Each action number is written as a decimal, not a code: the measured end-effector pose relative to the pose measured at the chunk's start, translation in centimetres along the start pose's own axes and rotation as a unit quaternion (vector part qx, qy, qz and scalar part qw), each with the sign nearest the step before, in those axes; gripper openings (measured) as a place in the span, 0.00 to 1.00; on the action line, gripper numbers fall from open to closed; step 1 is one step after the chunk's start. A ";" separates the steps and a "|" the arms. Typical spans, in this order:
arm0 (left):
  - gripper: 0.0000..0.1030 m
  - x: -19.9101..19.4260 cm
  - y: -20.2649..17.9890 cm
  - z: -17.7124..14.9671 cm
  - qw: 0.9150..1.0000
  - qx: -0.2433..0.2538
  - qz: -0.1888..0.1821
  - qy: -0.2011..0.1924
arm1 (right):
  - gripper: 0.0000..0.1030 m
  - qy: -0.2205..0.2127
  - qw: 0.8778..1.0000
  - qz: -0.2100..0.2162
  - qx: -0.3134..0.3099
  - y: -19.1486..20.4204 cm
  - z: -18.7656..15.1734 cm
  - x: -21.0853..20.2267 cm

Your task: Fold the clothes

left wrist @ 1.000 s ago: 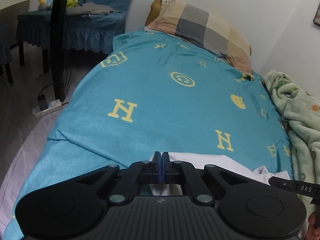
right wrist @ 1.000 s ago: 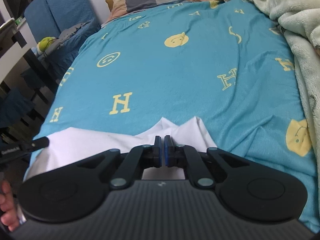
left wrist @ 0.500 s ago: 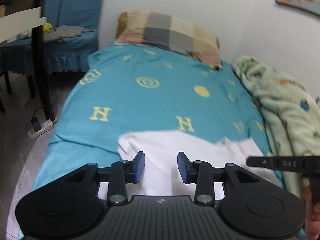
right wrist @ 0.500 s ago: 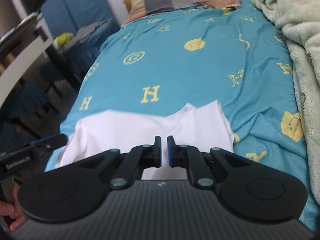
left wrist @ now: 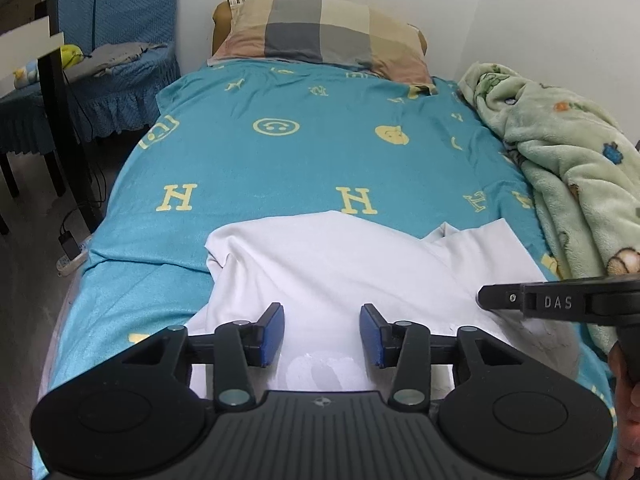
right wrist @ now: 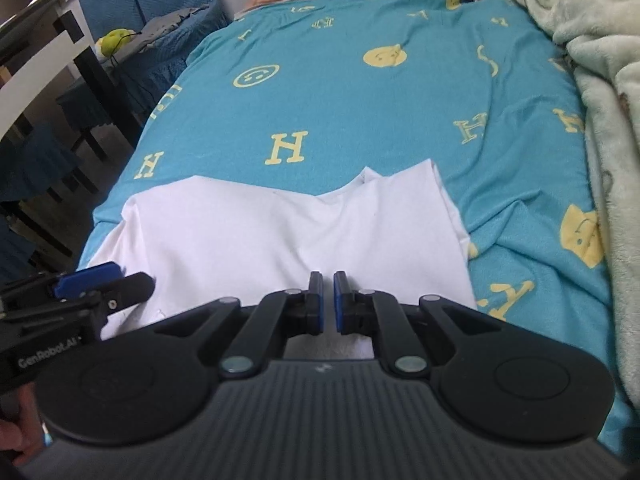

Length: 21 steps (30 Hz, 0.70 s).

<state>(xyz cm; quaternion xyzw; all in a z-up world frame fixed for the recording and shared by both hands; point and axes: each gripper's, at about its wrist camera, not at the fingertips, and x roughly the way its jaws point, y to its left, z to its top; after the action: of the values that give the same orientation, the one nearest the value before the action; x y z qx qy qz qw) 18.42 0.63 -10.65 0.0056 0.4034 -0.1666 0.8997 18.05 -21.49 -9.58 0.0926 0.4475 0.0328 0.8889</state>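
The left gripper (left wrist: 322,334) is hovering low over the white garment (left wrist: 340,264), pointing toward the head of the bed (left wrist: 280,160), its blue-padded fingers (left wrist: 273,332) standing wide apart with nothing between them. The right gripper (right wrist: 327,302) is hanging beside it at much the same height, aimed the same way, its fingers (right wrist: 316,300) drawn close with only a narrow slit showing between the pads and no cloth in it. Each tool is reaching into the other's view from the side: the right one as a dark bar at the right edge of the left wrist view, the left one with a blue pad at the left edge of the right wrist view.

The garment is lying spread across the foot end of the bed, on the teal sheet, its far edge uneven with a notch near the right. Its near part is being hidden behind both gripper bodies, so its full outline cannot be made out. A faint pale print on the cloth between the left fingers is too dim to read. A fleece blanket (left wrist: 560,168) is lying bunched along the bed's right edge, and a checked pillow (left wrist: 324,36) is sitting at the head end. Only slivers of the person's hands are showing at the frame edges.
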 end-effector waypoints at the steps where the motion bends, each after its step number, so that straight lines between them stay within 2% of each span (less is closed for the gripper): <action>1: 0.47 -0.4 -0.2 -0.1 1.000 0.003 0.000 -0.003 | 0.09 -0.004 1.000 -0.001 0.001 0.0 0.0 -0.4; 5: 0.53 -2.5 -1.5 -0.7 1.000 0.016 0.001 -0.013 | 0.09 -0.017 1.000 0.003 0.003 0.0 -0.8 -2.3; 11: 0.68 -5.9 -3.0 -1.9 0.999 0.026 0.000 -0.033 | 0.09 -0.037 0.999 0.010 0.007 0.1 -2.2 -5.3; 13: 0.81 -6.9 -3.3 -2.4 0.999 0.022 -0.004 -0.038 | 0.09 -0.044 0.999 0.013 0.008 0.1 -2.6 -6.2; 16: 0.85 -7.8 -3.0 -3.3 0.999 -0.007 -0.029 -0.031 | 0.09 -0.046 0.998 0.027 0.038 -0.6 -3.1 -6.9; 18: 0.86 -7.8 -2.0 -4.0 0.997 -0.052 -0.059 -0.014 | 0.10 -0.043 0.996 0.042 0.073 -1.3 -3.3 -7.0; 20: 0.86 -7.2 -0.4 -4.6 0.989 -0.113 -0.095 0.009 | 0.13 -0.040 0.992 0.056 0.108 -2.1 -3.5 -7.1; 21: 0.86 -6.8 0.4 -4.9 0.983 -0.145 -0.113 0.020 | 0.22 -0.038 0.989 0.064 0.125 -2.5 -3.6 -7.1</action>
<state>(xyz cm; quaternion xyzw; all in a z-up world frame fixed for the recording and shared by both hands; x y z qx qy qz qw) 10.80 3.70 -9.03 -0.1667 0.4391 -0.2069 0.8583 10.85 -24.48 -6.53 0.2326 0.4071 0.0298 0.8828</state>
